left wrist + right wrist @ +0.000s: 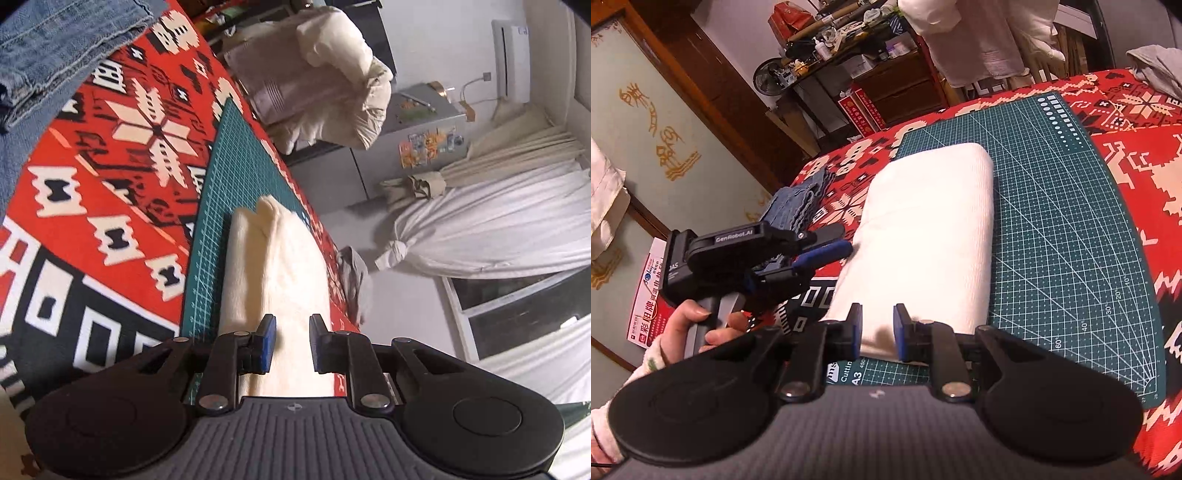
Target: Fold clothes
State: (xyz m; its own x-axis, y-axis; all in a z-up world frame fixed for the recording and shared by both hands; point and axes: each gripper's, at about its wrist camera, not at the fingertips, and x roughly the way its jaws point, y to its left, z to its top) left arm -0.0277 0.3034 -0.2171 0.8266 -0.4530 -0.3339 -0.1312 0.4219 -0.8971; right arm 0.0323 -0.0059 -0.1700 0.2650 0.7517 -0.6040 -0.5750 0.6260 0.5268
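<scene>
Right gripper [877, 332]: we see jaws apart, straddling the near edge of the folded cream garment [923, 236], nothing clamped.
Left gripper [292, 343]: jaws apart too, over the garment's side edge; a hand [683, 332] holds its handle.
Garment: lies folded on the green cutting mat [1071, 240].
Mat: on the red patterned blanket [110, 166].
Jeans [48, 55]: on the blanket, apart from the mat.
</scene>
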